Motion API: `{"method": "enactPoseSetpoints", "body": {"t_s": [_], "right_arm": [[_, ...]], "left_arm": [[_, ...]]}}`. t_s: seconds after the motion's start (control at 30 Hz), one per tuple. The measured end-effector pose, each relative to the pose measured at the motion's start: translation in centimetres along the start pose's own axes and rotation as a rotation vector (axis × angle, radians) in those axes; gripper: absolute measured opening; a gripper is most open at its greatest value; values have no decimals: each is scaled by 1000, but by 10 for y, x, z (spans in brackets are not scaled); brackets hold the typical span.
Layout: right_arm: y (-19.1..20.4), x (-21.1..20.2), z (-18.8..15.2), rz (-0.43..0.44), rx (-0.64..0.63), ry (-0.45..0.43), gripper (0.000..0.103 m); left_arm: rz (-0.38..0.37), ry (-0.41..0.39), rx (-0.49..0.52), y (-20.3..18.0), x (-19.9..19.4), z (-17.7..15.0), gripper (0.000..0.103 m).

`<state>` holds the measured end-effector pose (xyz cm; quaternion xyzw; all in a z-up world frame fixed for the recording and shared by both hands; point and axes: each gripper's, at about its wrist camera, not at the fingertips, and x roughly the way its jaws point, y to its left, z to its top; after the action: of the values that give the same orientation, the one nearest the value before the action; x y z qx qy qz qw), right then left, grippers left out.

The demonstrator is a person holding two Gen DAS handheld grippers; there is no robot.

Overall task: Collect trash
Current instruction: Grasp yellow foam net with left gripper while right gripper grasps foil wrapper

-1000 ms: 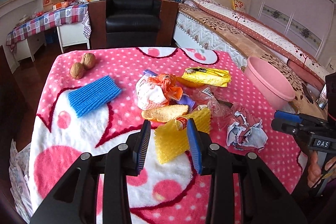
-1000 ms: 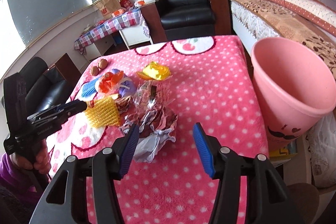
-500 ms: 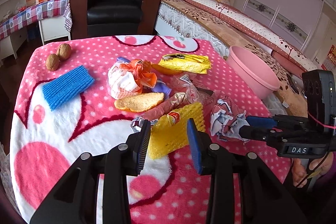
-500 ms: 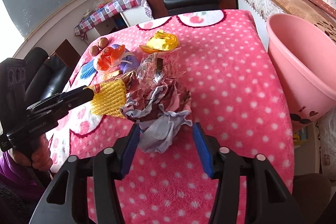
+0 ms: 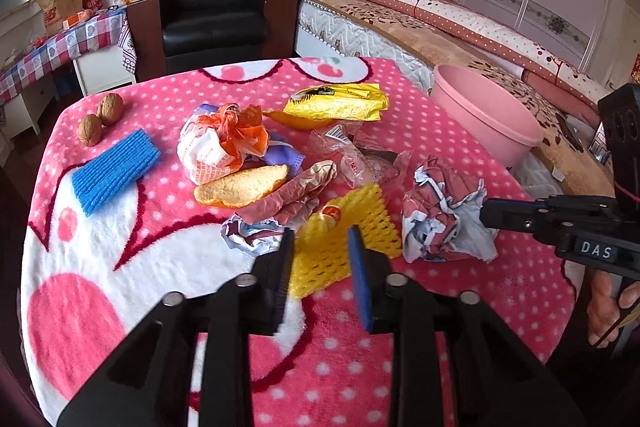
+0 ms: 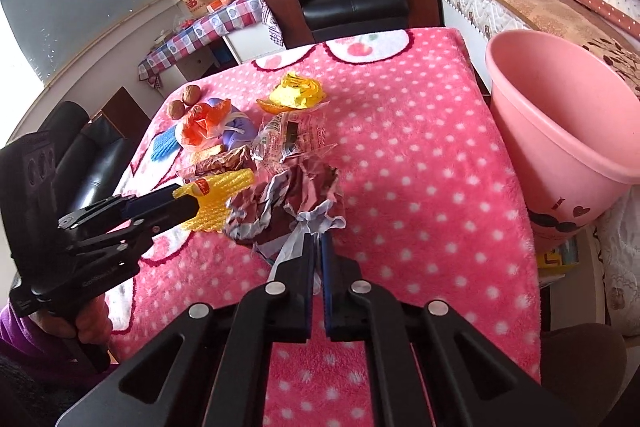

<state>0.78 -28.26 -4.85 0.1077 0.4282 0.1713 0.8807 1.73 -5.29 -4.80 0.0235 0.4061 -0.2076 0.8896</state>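
Note:
A pile of trash lies on the pink dotted blanket [image 5: 460,307]. My right gripper [image 6: 317,247] is shut on a crumpled brown-and-white paper wad [image 6: 288,203], also in the left wrist view [image 5: 444,215]. My left gripper [image 5: 320,239] is closed onto a yellow foam net [image 5: 340,239], its pads against the net's sides; the net also shows in the right wrist view [image 6: 218,195]. The pink bin [image 6: 560,131] stands off the table's right edge, also in the left wrist view [image 5: 484,107].
Other trash on the blanket: a yellow wrapper [image 5: 340,103], an orange-and-white bag [image 5: 224,143], a bread piece [image 5: 240,187], clear plastic [image 5: 356,155], a blue foam net [image 5: 114,171], two walnuts [image 5: 100,119]. A black armchair [image 5: 216,15] and a bed [image 5: 460,27] stand beyond.
My right gripper closed on the paper wad. My left gripper narrowed onto the yellow foam net and moved a little forward.

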Motion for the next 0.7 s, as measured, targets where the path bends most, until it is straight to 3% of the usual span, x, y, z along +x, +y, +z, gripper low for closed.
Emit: {"method": "enactPoseSetpoints", "body": {"t_s": [0.17,0.53,0.7], "right_arm": [[-3,-7,0,3,7,-25,2],[-5,-36,4,0,3,-119,2],[-11,-54,12,-17,10,-185,2]], "left_arm": [[-6,-7,-16,4,-4,0,7],[-80,-100,-94,8,-46,13,6],[-111,-153,-83,-8,-56,28,6]]}}
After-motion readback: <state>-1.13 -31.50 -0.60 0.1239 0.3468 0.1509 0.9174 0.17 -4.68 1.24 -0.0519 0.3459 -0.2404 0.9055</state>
